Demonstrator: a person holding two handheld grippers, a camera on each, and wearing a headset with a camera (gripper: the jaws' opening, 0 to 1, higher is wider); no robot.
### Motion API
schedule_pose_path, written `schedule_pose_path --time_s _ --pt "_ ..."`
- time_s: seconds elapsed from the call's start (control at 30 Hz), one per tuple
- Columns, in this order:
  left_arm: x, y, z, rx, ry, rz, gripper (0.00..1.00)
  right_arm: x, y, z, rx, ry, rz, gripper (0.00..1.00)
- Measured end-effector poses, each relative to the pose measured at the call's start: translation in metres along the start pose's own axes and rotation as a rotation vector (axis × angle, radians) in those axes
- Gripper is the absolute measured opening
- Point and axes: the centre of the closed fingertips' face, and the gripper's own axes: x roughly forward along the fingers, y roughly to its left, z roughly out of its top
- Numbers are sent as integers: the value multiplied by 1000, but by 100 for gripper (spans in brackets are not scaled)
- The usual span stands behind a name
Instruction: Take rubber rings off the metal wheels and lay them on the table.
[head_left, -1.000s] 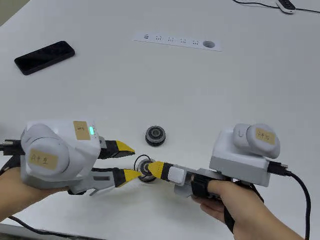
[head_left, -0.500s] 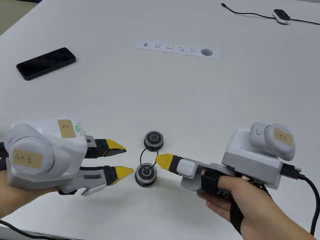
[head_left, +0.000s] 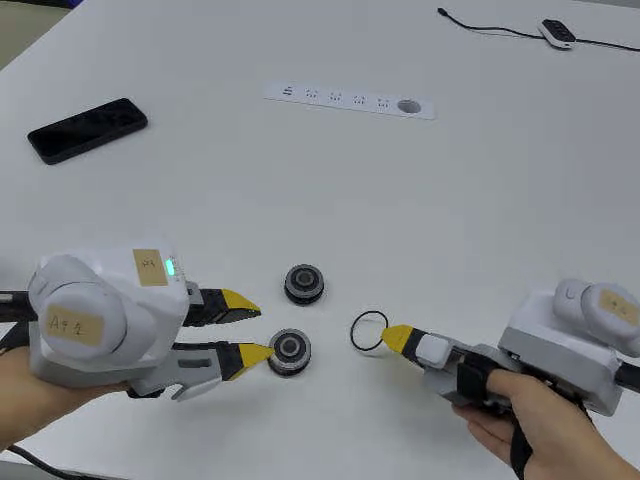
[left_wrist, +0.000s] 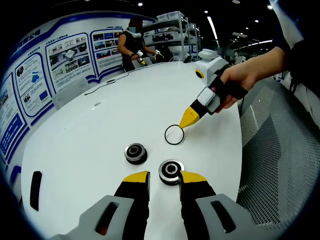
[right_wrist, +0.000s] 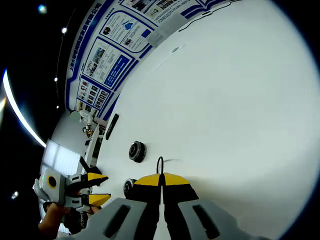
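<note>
In R hand-held gripper (right_wrist: 161, 177), rubber ring (right_wrist: 160, 163) sits pinched, half hidden.

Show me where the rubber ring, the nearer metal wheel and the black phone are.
rubber ring (head_left: 370, 313), head view, top of its loop.
nearer metal wheel (head_left: 289, 351), head view, its hub.
black phone (head_left: 88, 128), head view, middle of its face.

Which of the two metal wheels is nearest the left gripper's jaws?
The wheel closer to the person, right at the left gripper's open jaw tips; the other wheel lies farther out, clear of them.
</note>
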Motion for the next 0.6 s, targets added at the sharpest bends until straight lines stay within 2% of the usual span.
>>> schedule_pose_path --time_s 0.17,0.4,0.47,0.6 --pt "-1 1 1 -4 -6 8 23 -4 -13 1 5 -12 -53 2" --pt "-1 -1 3 0 -9 10 22 -10 -26 5 -35 -18 -125 7" --pt "-1 0 2 2 -3 15 23 -12 -30 7 -74 -22 -142 7" --pt "-2 0 2 3 -3 18 23 -15 -31 12 -77 -44 -152 10"
